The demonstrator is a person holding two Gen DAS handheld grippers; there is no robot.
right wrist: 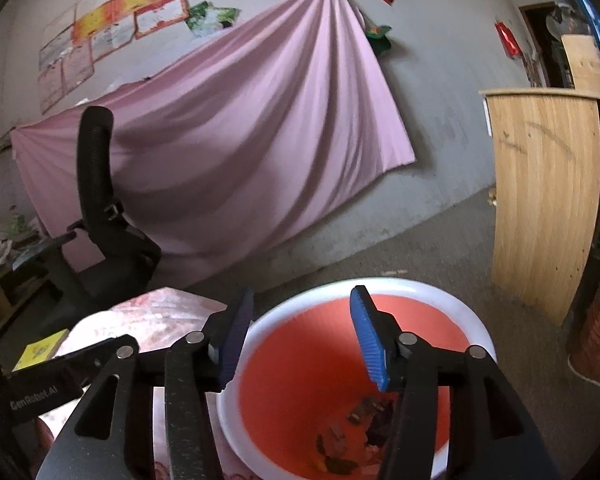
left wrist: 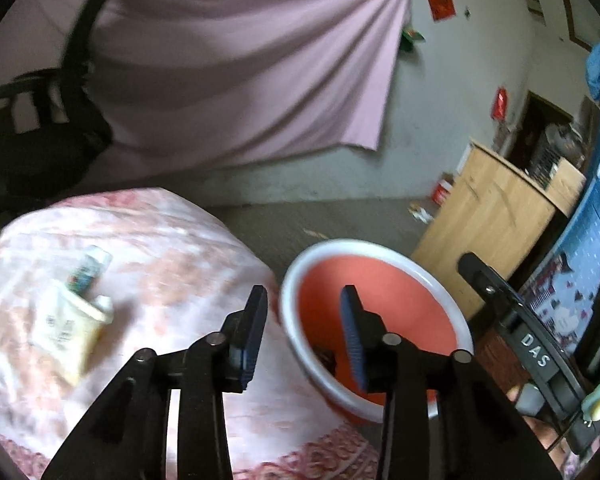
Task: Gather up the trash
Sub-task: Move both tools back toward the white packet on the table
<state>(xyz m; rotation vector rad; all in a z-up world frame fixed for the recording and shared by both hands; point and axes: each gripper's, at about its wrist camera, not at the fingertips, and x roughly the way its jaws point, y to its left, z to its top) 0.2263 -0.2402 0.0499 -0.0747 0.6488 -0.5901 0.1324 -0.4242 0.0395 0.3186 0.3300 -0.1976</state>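
A salmon-red bin with a white rim (left wrist: 364, 245) stands on the floor beside a table under a pink floral cloth (left wrist: 172, 240). On the cloth lie a cream pouch (left wrist: 66, 328) and a small tube (left wrist: 90, 268). My left gripper (left wrist: 303, 294) is open and holds nothing; it hovers over the table edge and the bin's near rim. A dark scrap (left wrist: 326, 358) lies inside the bin. My right gripper (right wrist: 302, 292) is open and holds nothing, above the bin rim (right wrist: 380, 282). Brown scraps (right wrist: 340, 436) lie at the bottom.
A black office chair (right wrist: 100, 216) stands behind the table, and a pink sheet (right wrist: 240, 120) hangs on the wall. A wooden cabinet (right wrist: 548, 200) is right of the bin. A yellow booklet (right wrist: 40, 350) lies at the table's far left. Blue patterned fabric (left wrist: 592, 248) is at the right.
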